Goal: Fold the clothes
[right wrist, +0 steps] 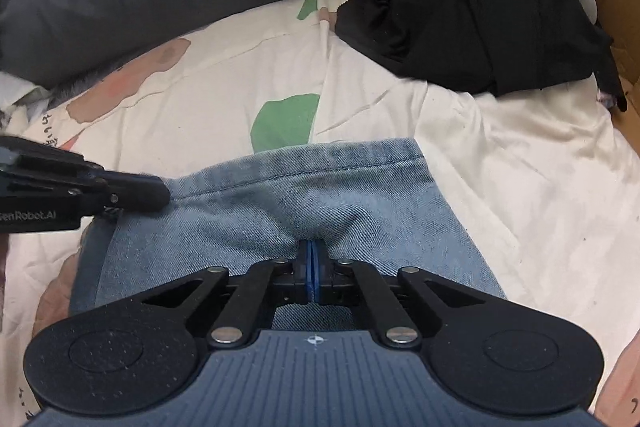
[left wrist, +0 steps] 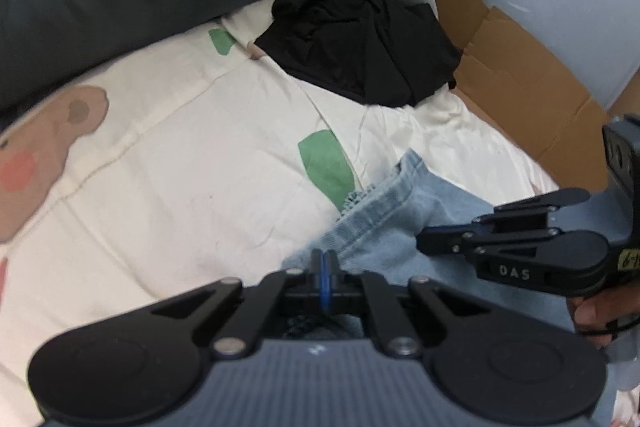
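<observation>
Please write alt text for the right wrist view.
The right claw is shut on a light blue denim garment lying on a patterned cream sheet. The left claw pinches its hem; black clothes lie beyond.

Between my jaws: pale, coarse-twilled denim jeans [right wrist: 304, 195]. Beyond them, a matt creased cotton bedsheet [right wrist: 500, 163] and soft black cloth [right wrist: 460, 27].

1. Right gripper [left wrist: 430, 241]: white letters "DAS" on the black side of its linkage, seen from the left wrist view; a yellow sticker at the frame edge carries handwritten digits, only partly legible, beginning "6-1".
2. Left gripper [right wrist: 162, 191]: white lettering "...enRobot.AI" on its black body, start cut off by the frame edge.
3. Bedsheet [right wrist: 180, 115]: small dark printed characters near the left edge; not legible.
</observation>
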A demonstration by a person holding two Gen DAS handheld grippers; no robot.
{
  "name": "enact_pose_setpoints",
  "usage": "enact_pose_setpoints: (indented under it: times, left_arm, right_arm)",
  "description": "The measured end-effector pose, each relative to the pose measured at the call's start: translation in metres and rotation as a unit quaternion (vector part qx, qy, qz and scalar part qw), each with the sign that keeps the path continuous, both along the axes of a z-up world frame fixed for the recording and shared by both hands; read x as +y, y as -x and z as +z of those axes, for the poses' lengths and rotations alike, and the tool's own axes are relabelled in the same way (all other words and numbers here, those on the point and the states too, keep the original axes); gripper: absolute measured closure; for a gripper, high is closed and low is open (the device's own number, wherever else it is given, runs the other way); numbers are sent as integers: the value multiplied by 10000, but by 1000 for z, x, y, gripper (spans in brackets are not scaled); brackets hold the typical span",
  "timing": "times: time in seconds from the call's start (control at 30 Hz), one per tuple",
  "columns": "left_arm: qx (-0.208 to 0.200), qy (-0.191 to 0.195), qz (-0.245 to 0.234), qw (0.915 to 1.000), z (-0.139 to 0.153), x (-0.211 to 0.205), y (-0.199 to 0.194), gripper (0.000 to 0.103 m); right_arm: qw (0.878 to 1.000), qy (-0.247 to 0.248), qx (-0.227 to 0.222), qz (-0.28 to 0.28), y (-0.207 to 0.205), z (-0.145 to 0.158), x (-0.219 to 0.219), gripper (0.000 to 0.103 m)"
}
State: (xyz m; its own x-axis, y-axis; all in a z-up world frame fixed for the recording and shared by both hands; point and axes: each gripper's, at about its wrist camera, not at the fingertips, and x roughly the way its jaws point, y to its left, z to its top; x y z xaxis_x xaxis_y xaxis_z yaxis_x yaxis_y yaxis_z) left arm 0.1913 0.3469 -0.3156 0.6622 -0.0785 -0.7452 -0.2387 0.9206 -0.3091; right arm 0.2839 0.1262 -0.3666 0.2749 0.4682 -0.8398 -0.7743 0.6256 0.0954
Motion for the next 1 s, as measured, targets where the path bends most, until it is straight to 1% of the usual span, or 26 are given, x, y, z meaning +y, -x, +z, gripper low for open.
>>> enact_pose_setpoints:
  times: [0.07,0.13,0.3,0.4,0.47,0.5,0.53,0.57,0.67,0.73,0.8,0.87,0.9,1.0]
  left_arm:
    - [-62,-130,-26,9999,11,-5,2,100]
    - [-227,-234,-135,9994,22,-9,7,100]
    - [-433,2,-492,9978,32,-20,21,100]
    - [-294,58,-685,9972,23,-28,24,99]
    - [-83,9,-724,9973,14,-32,25,98]
    - [22,-57,-747,9972,9,-34,26,98]
    - [126,-183,-775,9967,4,-35,26,100]
    - [181,-252,-794,9964,1,-36,26,100]
    - [233,-134,-764,9967,0,-30,25,100]
    - [269,-206,-781,9964,3,-29,25,100]
    - [265,-243,-792,9962,8,-28,28,100]
    - [192,-159,-788,9966,14,-28,31,100]
    - [168,-107,-825,9964,14,-31,31,98]
    - [94,48,-939,9955,16,-40,31,98]
  right_arm:
    - [10000,-22,-1,-40,0,8,0,98]
    - [9999,-86,-31,-71,0,17,-2,97]
    - [9994,-219,-262,-64,9,33,-19,98]
    - [9997,-98,-243,-26,9,30,-29,98]
    - [9998,39,-197,-7,7,23,-35,98]
    - [9998,105,-191,26,7,19,-38,95]
    - [9996,180,-205,80,7,16,-40,96]
    - [9992,267,-245,157,8,13,-41,96]
    - [9979,462,-316,322,8,9,-43,96]
    - [9972,560,-331,358,7,11,-45,96]
    - [9968,658,-337,302,6,14,-51,96]
    - [9962,774,-351,214,4,17,-60,96]
    - [9954,861,-374,178,4,18,-65,96]
    - [9944,988,-367,78,7,21,-85,95]
